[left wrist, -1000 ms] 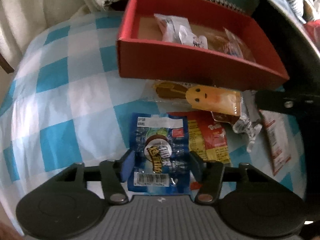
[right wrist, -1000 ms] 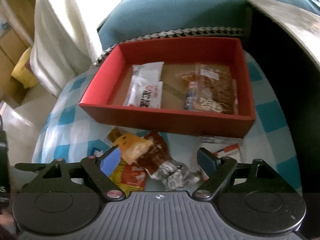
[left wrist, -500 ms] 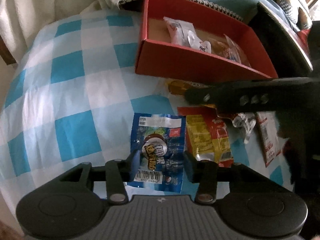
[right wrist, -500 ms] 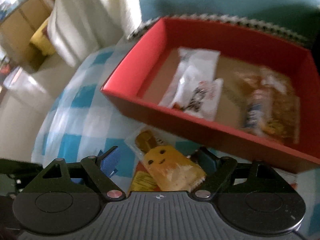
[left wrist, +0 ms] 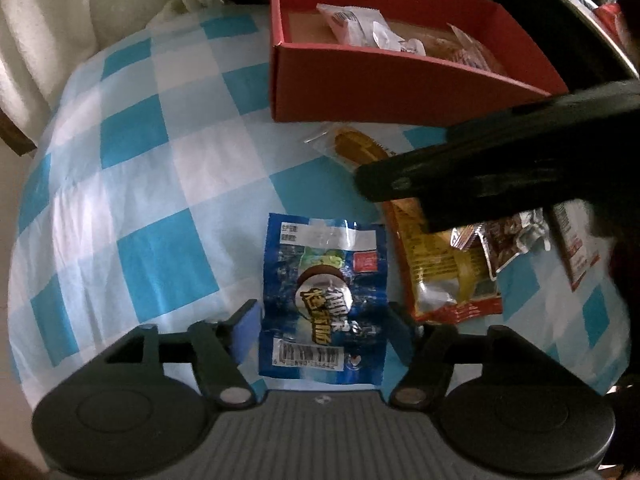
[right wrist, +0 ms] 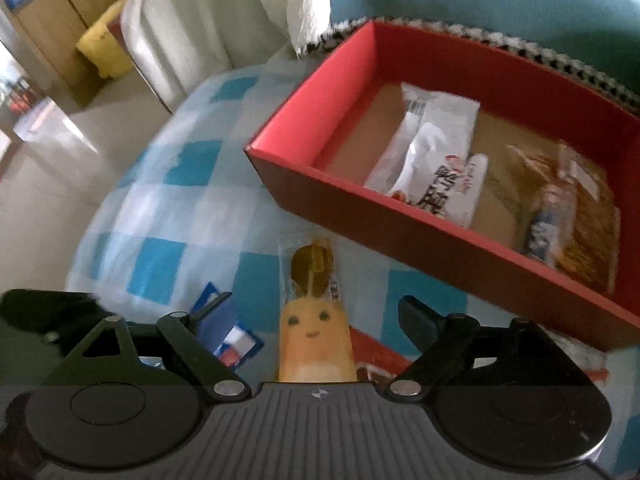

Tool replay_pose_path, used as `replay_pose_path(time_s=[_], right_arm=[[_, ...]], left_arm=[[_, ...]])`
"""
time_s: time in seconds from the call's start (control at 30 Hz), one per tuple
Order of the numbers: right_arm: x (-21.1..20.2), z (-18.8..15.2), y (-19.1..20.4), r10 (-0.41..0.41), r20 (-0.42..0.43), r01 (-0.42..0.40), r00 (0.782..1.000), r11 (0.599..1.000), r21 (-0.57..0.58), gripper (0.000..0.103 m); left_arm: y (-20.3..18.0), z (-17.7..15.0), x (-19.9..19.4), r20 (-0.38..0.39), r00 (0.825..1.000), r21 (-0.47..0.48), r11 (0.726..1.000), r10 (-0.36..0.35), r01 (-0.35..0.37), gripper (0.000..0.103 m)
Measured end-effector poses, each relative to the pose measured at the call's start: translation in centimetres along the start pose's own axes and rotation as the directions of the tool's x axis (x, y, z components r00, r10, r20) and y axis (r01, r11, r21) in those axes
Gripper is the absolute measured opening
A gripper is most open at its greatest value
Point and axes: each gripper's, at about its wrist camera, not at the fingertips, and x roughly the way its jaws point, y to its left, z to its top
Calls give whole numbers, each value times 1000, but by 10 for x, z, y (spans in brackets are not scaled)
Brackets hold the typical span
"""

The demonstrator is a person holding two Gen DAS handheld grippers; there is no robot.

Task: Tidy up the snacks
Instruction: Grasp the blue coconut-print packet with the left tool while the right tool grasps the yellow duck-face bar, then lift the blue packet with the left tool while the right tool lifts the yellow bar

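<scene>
The left claw (left wrist: 325, 322), just reopened, stood spread astride the blue packet (left wrist: 324, 304), the spread right claw (right wrist: 316, 312) astride the yellow snack (right wrist: 316, 344); closure should be centred before transfer to the red box (right wrist: 460, 232) ahead.

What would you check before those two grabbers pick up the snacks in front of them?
1. Blue packet lies between the left gripper fingers: ok.
2. Left fingers clamped on it: not ok; they have just been opening and stand beside the packet's edges.
3. Smiley yellow snack centred between the right gripper fingers: ok.
4. Right fingers closed on it: not ok, they stand wide, having just opened a little further.
5. Room in the red box: ok, bare floor at its left end.
6. Grabbers clear of each other: cannot tell.
</scene>
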Motion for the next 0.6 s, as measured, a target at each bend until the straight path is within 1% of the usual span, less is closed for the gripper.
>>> replay_pose_path(time_s=[0.07,0.1,0.17,0.2,0.27,0.3,0.37,0.43,0.47,0.6], right_arm=[[16,0,-1,-24,-34,24,999,1000,-3,88],[21,-1,-3,-27,-47,27,999,1000,3,89],[18,-2,-1,-41,-22,41,999,999,-6,87],[15,-1,-1,-37,-13,37,999,999,-4,80],[12,-1,-4,-19,-4,19,1000,1000,11,70],[11,-2,-4,-30,-3,30,1000,1000,0,65],[10,-4,0,-66,-3,66,998,997,-47,62],[9,-5,2,-84,-2,84,996,994,-67,57],[8,-5,2,-82,-3,81,997,995,-65,53],[4,-3,-3,-67,-2,67,998,997,-36,51]], left_arm=[[0,0,1,4,1000,-1,1000,-10,10,67],[1,0,1,5,1000,-5,1000,-13,13,68],[0,1,1,7,1000,-12,1000,-17,17,70],[-1,1,1,9,1000,-10,1000,-13,13,70],[-4,1,2,9,1000,11,1000,-2,2,70],[-6,0,2,9,1000,26,1000,4,-4,70],[-11,-1,4,9,1000,56,998,19,-20,70],[-16,-2,5,10,999,79,996,46,-46,71],[-19,-2,6,14,998,92,994,60,-61,71],[-29,-5,11,30,993,154,982,111,-114,73]])
